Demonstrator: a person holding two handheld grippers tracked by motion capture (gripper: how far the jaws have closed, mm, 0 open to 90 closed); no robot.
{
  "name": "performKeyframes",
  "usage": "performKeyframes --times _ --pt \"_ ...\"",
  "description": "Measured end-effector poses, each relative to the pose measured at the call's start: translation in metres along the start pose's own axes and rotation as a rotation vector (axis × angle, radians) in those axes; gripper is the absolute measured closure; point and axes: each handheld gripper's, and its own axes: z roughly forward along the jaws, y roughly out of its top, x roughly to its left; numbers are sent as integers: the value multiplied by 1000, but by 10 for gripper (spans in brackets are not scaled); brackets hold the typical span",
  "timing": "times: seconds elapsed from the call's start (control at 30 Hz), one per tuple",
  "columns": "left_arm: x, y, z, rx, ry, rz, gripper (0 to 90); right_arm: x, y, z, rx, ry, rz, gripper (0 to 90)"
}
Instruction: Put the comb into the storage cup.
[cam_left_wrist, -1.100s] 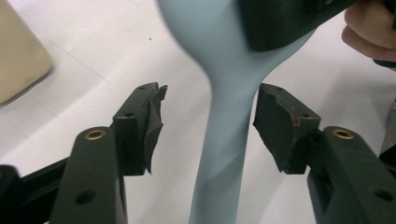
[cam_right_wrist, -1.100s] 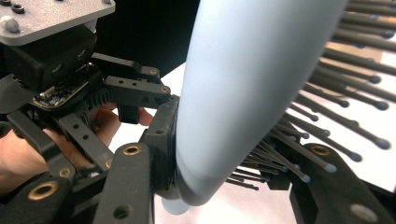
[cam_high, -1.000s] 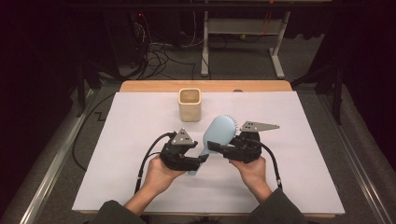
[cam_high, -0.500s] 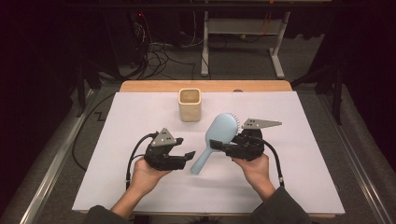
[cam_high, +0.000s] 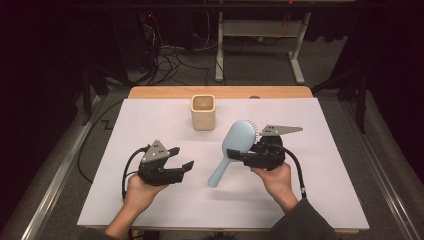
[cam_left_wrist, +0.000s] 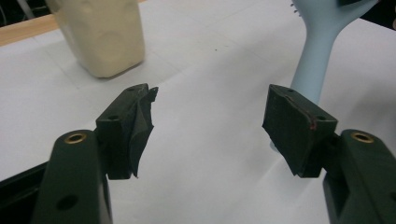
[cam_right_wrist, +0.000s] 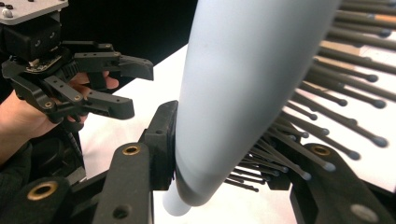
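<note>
Right hand-held gripper (cam_high: 243, 156) clenched on pale blue plastic hairbrush (cam_high: 234, 145) at head's base, one pad on smooth back, other among bristles; handle slants down toward white-covered bench (cam_high: 320, 200). Left hand-held gripper (cam_high: 181, 159) released, jaws just been opening, wide apart, nothing between them, well left of brush handle. Cream square cup (cam_high: 203, 112) stands upright farther back.
</note>
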Motion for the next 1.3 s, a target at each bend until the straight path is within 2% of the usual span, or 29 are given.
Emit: performKeyframes --times 0.5,0.77,1.03,1.3 --pt "18 -20 -25 -32 54 -40 334 -3 5 -6 12 -8 9 559" --pt "25 -36 -32 -45 77 -81 337 -4 6 -9 18 -11 13 558" --pt "33 -49 -43 -89 117 -84 348 -9 8 -13 14 -22 29 555" --pt "41 -60 -49 -96 142 -109 342 -13 14 -20 14 -40 26 555"
